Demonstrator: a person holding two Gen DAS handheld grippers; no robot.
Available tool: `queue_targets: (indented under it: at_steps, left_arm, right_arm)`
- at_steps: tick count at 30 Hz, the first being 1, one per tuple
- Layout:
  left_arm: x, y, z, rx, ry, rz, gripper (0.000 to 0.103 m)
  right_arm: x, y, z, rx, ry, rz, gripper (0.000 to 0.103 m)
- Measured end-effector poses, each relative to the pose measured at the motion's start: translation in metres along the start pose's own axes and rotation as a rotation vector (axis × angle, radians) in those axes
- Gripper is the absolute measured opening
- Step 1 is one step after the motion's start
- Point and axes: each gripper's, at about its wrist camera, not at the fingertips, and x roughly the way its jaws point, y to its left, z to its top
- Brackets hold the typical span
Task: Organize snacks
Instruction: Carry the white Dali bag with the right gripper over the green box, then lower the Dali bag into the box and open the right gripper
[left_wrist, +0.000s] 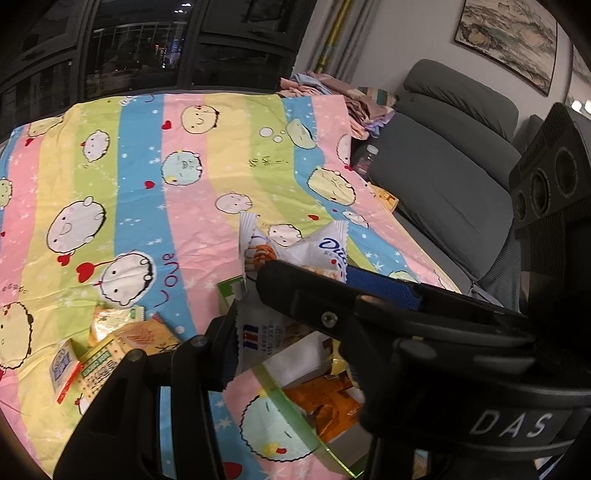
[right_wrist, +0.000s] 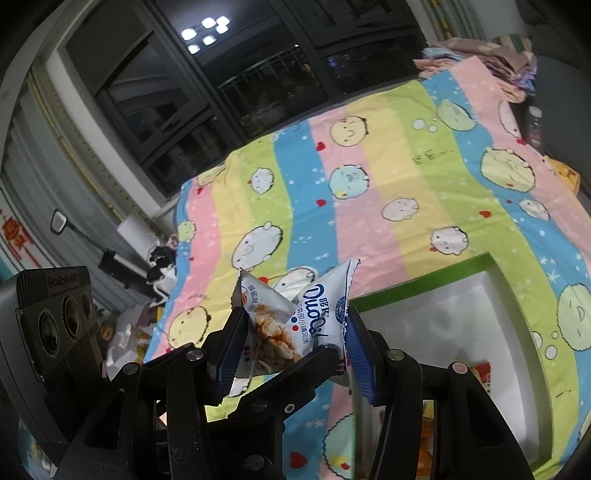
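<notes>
Both grippers pinch one white biscuit packet (right_wrist: 291, 325): right gripper (right_wrist: 291, 350) clamps its lower sides, left gripper (left_wrist: 295, 306) its flank. Held above the green-rimmed box (right_wrist: 424, 273) on the striped sheet (right_wrist: 369, 184).

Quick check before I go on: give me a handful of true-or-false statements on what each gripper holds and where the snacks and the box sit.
1. The right gripper grips a white snack packet with blue lettering. True.
2. The left gripper is empty. False: it is closed on a white snack packet too.
3. The green-rimmed box with a white lining sits on the striped cartoon-print cloth. True.
4. The box holds nothing. False: orange packets lie inside.
5. Several small snack packs lie loose on the cloth. True.
</notes>
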Motion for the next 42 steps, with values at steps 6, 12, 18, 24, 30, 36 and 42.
queue_targets:
  at_steps: [6,12,18,24,30,36,42]
  left_arm:
    - [0.017,-0.01,0.002,0.009,0.033,-0.022,0.047]
    - [0.035,-0.019,0.004,0.013,0.068,-0.034,0.047]
    - [0.056,-0.023,0.002,0.001,0.117,-0.049,0.047]
    - [0.076,-0.025,0.002,-0.006,0.165,-0.049,0.047]
    - [0.099,-0.022,-0.002,-0.029,0.223,-0.056,0.047]
    - [0.123,-0.017,-0.01,-0.061,0.285,-0.062,0.047]
    - [0.14,-0.01,-0.015,-0.1,0.327,-0.06,0.047]
  right_arm:
    - [-0.002,-0.02,0.001,0.04,0.005,-0.02,0.055]
    - [0.001,-0.038,0.002,0.085,0.016,-0.043,0.055]
    - [0.008,-0.059,0.001,0.131,0.047,-0.064,0.055]
    - [0.017,-0.078,-0.001,0.183,0.076,-0.067,0.055]
    - [0.03,-0.096,-0.005,0.235,0.123,-0.083,0.055]
    - [0.048,-0.115,-0.011,0.284,0.187,-0.105,0.055]
    - [0.063,-0.127,-0.016,0.317,0.235,-0.107,0.055]
